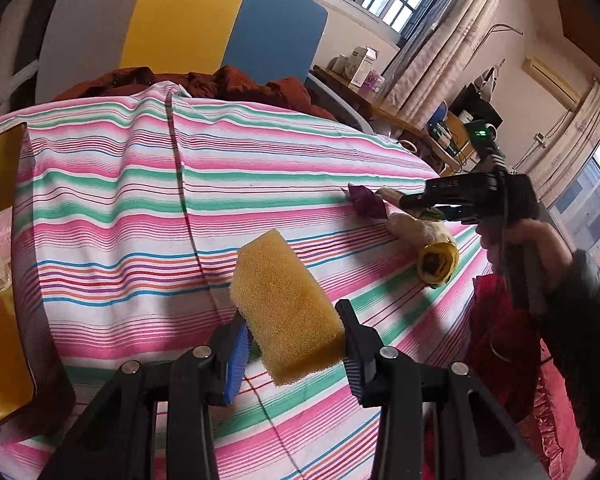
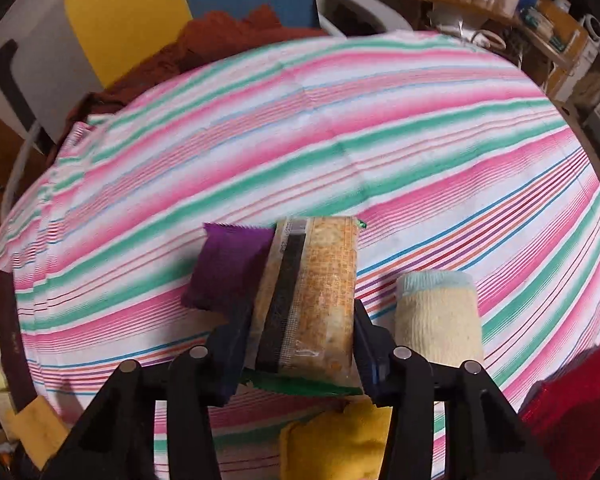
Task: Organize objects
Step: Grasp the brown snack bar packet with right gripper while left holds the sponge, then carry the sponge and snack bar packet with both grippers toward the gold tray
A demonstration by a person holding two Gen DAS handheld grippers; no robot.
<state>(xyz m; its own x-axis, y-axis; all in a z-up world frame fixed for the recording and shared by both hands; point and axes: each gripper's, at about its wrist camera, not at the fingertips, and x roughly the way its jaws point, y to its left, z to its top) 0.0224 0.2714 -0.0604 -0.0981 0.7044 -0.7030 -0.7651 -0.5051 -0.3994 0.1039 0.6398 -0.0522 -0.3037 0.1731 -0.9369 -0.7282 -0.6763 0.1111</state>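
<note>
Left tongs point(image 1: 292, 344) clenched on a yellow porous foam sponge block point(image 1: 286, 308), held above the pink-and-green striped cloth point(image 1: 140, 200). Right tongs point(image 2: 300, 344) gripping a flat orange-speckled snack packet point(image 2: 316, 300) over that cloth, just right of a purple foil sachet point(image 2: 228, 268), left of a cream rolled sock point(image 2: 436, 312).

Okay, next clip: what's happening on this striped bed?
A person works two handheld tongs over a pink, green and white striped sheet. The left tongs hold a yellow sponge block in the air. The right tongs clamp an orange snack packet, with a purple wrapper and a rolled cream sock beside it.
</note>
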